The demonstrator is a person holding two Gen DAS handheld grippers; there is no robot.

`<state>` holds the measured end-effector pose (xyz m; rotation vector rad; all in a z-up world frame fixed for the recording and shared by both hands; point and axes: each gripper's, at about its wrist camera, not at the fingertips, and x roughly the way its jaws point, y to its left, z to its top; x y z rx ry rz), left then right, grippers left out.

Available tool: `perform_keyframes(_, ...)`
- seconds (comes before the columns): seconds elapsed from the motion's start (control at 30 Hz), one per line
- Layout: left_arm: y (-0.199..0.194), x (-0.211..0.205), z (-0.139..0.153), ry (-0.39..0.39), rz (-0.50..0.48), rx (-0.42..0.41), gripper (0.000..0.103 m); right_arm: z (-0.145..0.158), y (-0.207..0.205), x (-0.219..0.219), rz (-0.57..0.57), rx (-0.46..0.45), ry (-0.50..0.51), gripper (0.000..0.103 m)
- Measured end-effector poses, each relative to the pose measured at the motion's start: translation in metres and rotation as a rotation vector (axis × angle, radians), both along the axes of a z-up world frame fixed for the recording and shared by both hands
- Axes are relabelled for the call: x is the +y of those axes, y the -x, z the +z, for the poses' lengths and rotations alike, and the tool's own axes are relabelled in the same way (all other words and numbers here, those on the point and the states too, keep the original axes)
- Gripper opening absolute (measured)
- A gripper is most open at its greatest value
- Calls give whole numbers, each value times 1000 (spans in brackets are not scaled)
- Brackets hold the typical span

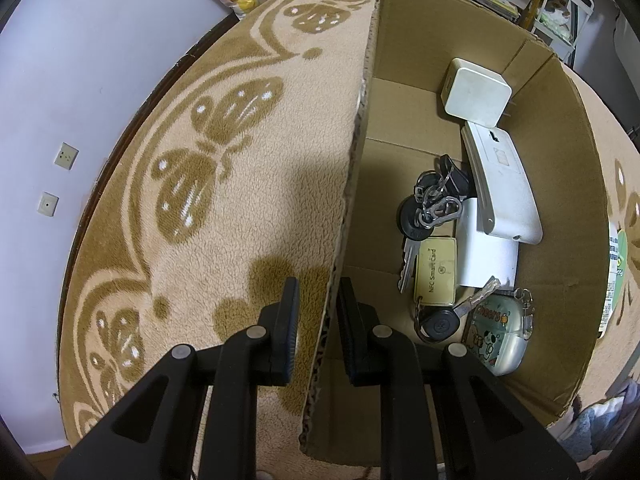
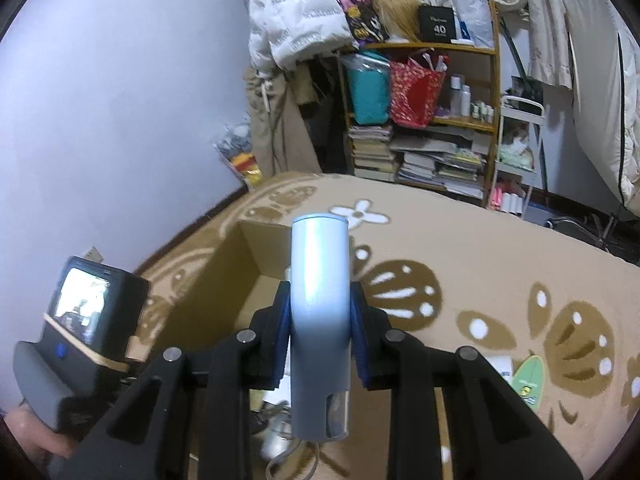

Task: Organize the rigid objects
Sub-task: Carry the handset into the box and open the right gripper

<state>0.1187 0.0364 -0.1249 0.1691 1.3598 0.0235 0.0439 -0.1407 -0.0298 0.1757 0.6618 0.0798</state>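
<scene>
partly hidden: box (image 2: 240,280) behind right tongs (image 2: 318,332), cylinder (image 2: 319,320).

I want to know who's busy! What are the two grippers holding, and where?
The right gripper holds a pale blue tube around its middle. The left gripper straddles the cardboard box wall.

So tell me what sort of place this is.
Most likely a lived-in bedroom or spare room at home: a butterfly-patterned fleece blanket covers what seems to be a bed, a wooden shelf holds stacked books and bags, and a white puffer jacket hangs nearby.
</scene>
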Motion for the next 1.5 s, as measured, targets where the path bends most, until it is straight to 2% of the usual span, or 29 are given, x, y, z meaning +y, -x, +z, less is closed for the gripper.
perform_keyframes(0.1,0,0,0,1,0,0,18,-3,7,5,20,-43,-32,29)
perform_keyframes(0.23,0,0,0,3,2,0,18,-13,7,16,46,-40,-28,29)
perform_keyframes(0.37,0,1,0,4,1,0,18,-27,1,20,50,-11,-6,29)
perform_keyframes(0.77,0,1,0,8,1,-1,19,-56,-25,11,53,85,-37,29)
perform_keyframes(0.9,0,2,1,11,4,0,19,-57,-33,12,58,111,-74,29)
perform_keyframes(1.1,0,2,1,9,2,-1,19,-62,-42,18,54,129,-55,29)
perform_keyframes(1.3,0,3,1,8,-1,-4,19,-61,-39,23,40,98,-3,29)
perform_keyframes(1.5,0,2,-1,3,-3,-5,18,-58,-37,15,25,98,-24,29)
